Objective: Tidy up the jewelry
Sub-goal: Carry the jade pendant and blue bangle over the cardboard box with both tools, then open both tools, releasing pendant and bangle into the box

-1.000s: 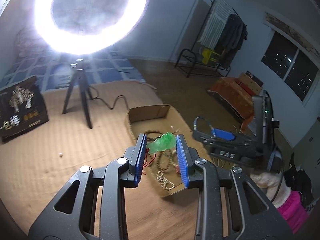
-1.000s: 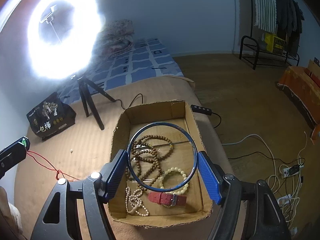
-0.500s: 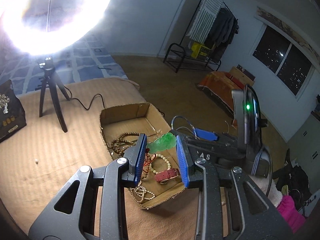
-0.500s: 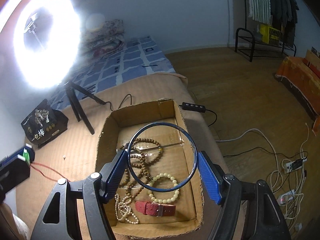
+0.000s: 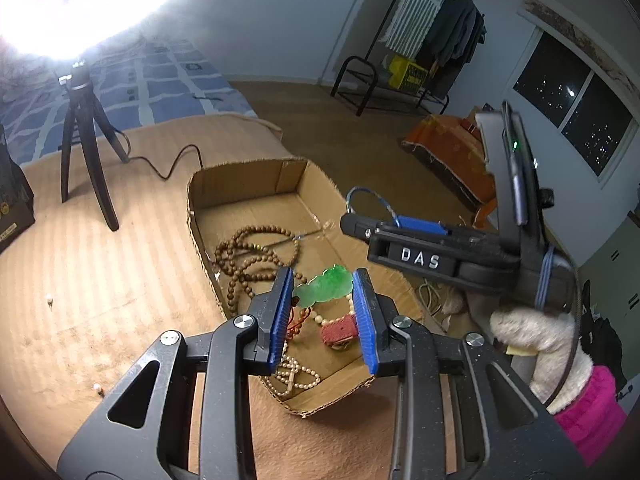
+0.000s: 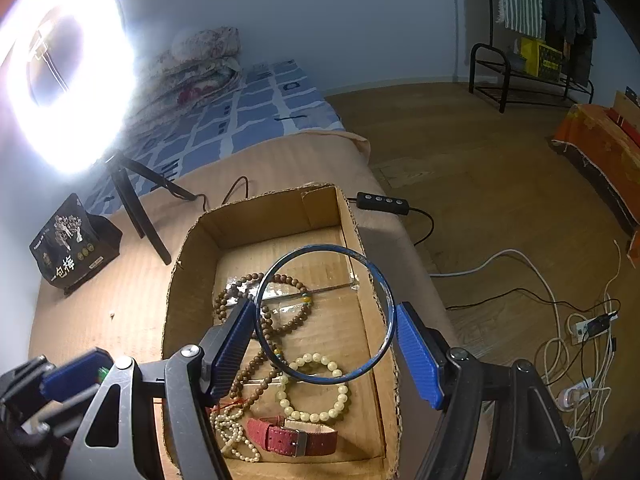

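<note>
Left wrist view, from left to right: a tripod (image 5: pixel 86 136) stands on the tan cover (image 5: pixel 100 280); the cardboard box (image 5: pixel 248 178) sits near the cover's right edge; the left gripper (image 5: pixel 322 304) hangs above the box's near end, jaws closed partway onto a green pendant (image 5: pixel 324 286), whose red cord (image 5: pixel 298 322) trails down toward the box. To its right the right gripper (image 5: pixel 400 226) appears from the side, carrying a blue bangle (image 5: pixel 370 204) over the box.

Right wrist view, from left to right: a dark pouch (image 6: pixel 70 246); the box (image 6: pixel 176 280); the right gripper (image 6: pixel 326 338), jaws set wide with the bangle (image 6: pixel 382 288) spanning the gap. The ring touches the left pad; contact at the right pad is too close to tell. On the box floor lie a brown bead strand (image 6: pixel 256 320), a cream bead bracelet (image 6: pixel 316 384), a pearl strand (image 6: pixel 232 432) and a red watch strap (image 6: pixel 292 438).

Handling, as a judgement: the pendant looks small, hard and glossy, so likely light, slippery and prone to chipping; its flat faces offer the surest hold, and the soft cord may snag on the beads. The bangle looks thin and stiff; pressed across its width it could spring out sideways. Bead strands are limp and tangle easily, so each is best taken by pinching a single loop.
</note>
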Tool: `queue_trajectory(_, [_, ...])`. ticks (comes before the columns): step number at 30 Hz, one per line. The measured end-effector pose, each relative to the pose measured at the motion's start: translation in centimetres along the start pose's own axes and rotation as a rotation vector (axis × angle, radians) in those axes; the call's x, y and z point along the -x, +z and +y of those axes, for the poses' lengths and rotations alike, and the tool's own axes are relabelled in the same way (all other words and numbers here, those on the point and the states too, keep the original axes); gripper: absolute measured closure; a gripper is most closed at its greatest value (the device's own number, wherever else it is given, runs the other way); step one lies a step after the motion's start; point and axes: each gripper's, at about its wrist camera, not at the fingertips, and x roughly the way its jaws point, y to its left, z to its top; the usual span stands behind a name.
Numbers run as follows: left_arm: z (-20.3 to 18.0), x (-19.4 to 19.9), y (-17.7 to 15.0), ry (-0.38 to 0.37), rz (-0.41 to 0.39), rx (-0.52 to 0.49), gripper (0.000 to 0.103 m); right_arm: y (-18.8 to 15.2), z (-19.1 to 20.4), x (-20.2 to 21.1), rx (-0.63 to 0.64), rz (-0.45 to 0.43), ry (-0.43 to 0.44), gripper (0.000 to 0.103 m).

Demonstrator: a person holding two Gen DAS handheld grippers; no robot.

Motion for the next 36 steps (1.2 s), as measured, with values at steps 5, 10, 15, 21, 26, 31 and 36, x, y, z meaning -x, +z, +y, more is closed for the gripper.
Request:
queue_trajectory(5, [0.1,-0.6,-0.7,0.004,0.021,-0.003,0.073,-0.1,0.5,-0.5,0.015,0.012,-0.001,0.030])
queue_trajectory(10, [0.1,-0.8,-1.0,0.015,0.031,-0.011,0.073,-0.1,0.6,-0.7,0.018,0.015,-0.003,0.030])
queue_trajectory(15, [0.0,-0.9,-1.1,0.035,0.039,-0.020,0.073,-0.1,0.6,-0.8,0.014,0.021,-0.005,0.028])
queue_trajectory(21, [0.1,-0.9,-1.3,0.046,0.042,-0.019,0.057,-0.1,0.8,-0.5,0.010,0.009,-0.004,0.020])
queue_trajectory(26, [0.4,-0.6,-1.4,0.054,0.040,-0.024,0.057,-0.1,1.0,-0.3,0.007,0.003,-0.004,0.020])
queue_trajectory(31, [0.9,0.0,-1.6,0.062,0.038,-0.020,0.057,-0.2,1.5,0.1,0.009,-0.005,-0.002,0.020])
queue_trajectory(36, [1.7,1.0,-1.7,0.077,0.031,-0.019,0.057,-0.3,2.3,0.6,0.017,-0.013,0.002,0.020])
